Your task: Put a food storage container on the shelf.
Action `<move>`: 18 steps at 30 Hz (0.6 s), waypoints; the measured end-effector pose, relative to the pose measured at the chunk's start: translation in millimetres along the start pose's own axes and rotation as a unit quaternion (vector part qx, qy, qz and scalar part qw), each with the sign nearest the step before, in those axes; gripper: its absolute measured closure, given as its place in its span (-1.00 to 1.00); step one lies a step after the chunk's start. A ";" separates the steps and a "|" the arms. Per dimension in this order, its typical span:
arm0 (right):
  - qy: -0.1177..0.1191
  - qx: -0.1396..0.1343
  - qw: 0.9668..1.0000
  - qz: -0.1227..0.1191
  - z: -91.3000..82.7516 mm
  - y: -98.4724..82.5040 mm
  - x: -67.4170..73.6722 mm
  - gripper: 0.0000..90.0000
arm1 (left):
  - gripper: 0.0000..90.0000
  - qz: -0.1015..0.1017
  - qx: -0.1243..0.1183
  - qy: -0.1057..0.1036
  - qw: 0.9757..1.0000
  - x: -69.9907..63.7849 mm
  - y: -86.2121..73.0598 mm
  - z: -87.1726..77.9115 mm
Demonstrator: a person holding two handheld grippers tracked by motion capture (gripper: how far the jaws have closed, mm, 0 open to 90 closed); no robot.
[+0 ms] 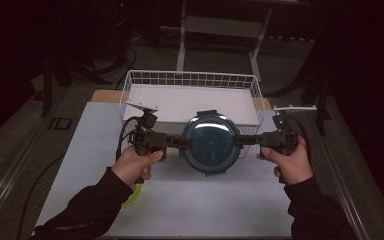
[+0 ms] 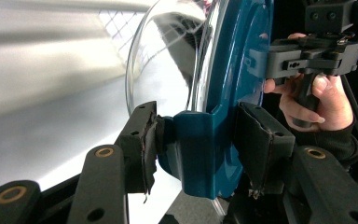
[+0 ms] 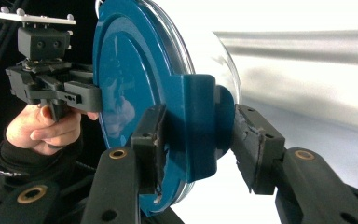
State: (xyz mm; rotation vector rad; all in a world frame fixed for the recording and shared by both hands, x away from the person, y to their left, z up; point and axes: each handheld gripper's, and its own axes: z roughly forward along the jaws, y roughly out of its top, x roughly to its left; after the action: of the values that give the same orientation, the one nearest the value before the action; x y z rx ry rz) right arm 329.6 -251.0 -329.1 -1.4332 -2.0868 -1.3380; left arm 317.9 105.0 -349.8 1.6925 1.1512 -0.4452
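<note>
Teal-lidded glass container [image 1: 210,143]: one, round, held level between my two grippers, off the white tabletop [image 1: 190,200] and just in front of one white wire basket [image 1: 130,87]. Left gripper [image 1: 185,143] pinches one teal latch tab [image 2: 200,154] on the lid's rim, pads [image 2: 144,144] pressed on both faces. Right gripper [image 1: 237,140] pinches the opposite tab [image 3: 198,130] the same way. One yellow-green object [image 1: 134,196] lies partly hidden under my left sleeve; I cannot tell what it is.

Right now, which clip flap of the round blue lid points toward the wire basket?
The free flap at the far edge of the lid, beside the basket. The side flaps sit in the left gripper and right gripper.
</note>
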 end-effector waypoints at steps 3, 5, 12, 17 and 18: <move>0.003 -0.006 1.000 0.000 -1.8 10.1 3.2 0.24 | 0.10 0.004 -0.003 0.003 1.000 -3.7 12.1 -4.6; 0.004 -0.010 1.000 -0.001 -3.0 17.4 5.1 0.24 | 0.10 0.008 -0.004 0.005 1.000 -5.9 20.1 -6.8; -0.002 -0.022 1.000 -0.003 -4.9 43.3 6.7 0.24 | 0.10 0.007 -0.006 -0.004 1.000 -0.6 48.2 -7.4; -0.003 -0.024 1.000 0.005 -1.4 59.1 3.0 0.24 | 0.10 0.003 -0.008 -0.004 1.000 4.7 66.1 -7.6; -0.003 -0.025 1.000 0.006 -1.1 62.3 2.3 0.24 | 0.10 0.003 -0.008 -0.005 1.000 5.8 68.8 -7.2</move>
State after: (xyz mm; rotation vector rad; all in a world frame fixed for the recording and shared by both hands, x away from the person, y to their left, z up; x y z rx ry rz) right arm 380.7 -245.5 -293.9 -1.4700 -2.0597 -1.3932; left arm 377.6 110.9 -314.9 1.6784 1.1388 -0.4390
